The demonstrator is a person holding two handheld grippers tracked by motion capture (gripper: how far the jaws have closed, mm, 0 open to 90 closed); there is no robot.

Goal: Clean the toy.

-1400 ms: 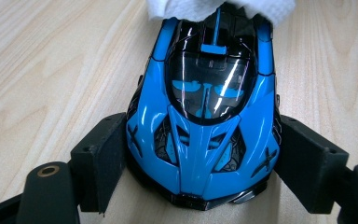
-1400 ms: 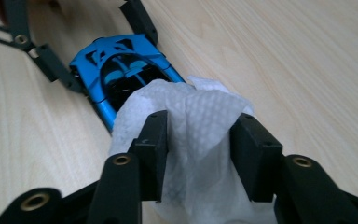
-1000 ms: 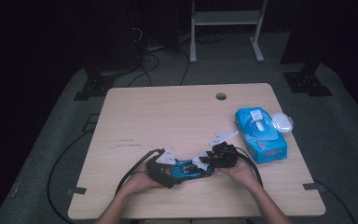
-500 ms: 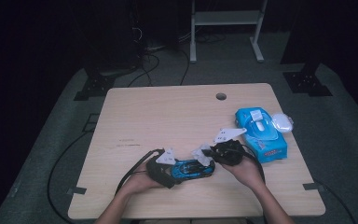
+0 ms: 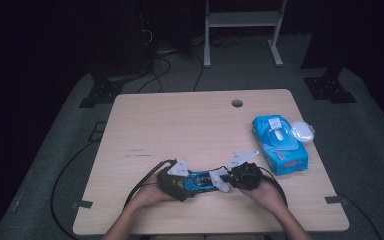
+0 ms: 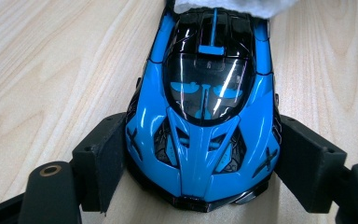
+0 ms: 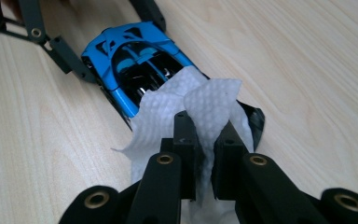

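Toy car (image 6: 205,121) lies left-right; nose in left claw (image 6: 200,172), tail twd right.

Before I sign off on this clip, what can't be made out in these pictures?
- Toy car's rear: in the left gripper view the white wipe covers it and the top edge cuts it off; in the right gripper view the wipe drapes over that end.
- Print on the blue wipe pack: too small in the high view.
- Small white object beside the pack: too small to identify.
- Car's wheels: hidden under its body.
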